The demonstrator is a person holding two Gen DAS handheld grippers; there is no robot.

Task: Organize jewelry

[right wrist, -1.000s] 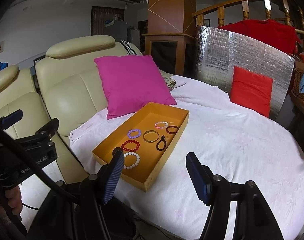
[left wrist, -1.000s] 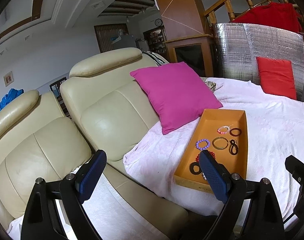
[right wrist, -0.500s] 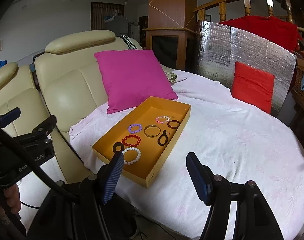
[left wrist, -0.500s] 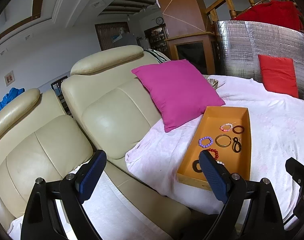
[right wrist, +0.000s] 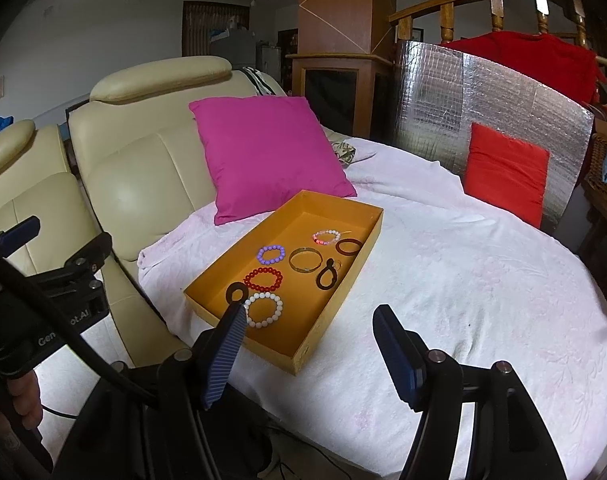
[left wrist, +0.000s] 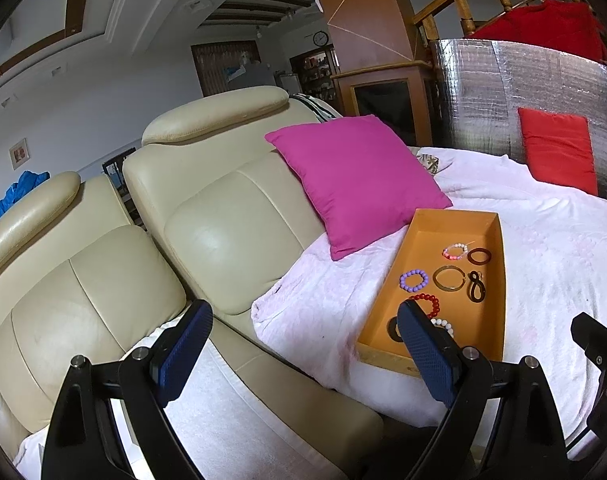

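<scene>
Nearest me, my right hand-held gripper (right wrist: 309, 350) and left hand-held gripper (left wrist: 303, 344) both gape apart, empty. Beyond them the orange tray (right wrist: 345, 294) sits on the white-covered table (right wrist: 483, 300), holding beaded bracelets (right wrist: 263, 310) and bangles (right wrist: 305, 261); a magenta cushion (right wrist: 269, 156) lies behind.

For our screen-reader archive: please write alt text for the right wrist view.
An open right gripper hovers empty before an orange tray of bracelets on a white-covered table. A pink cushion leans behind it.
</scene>
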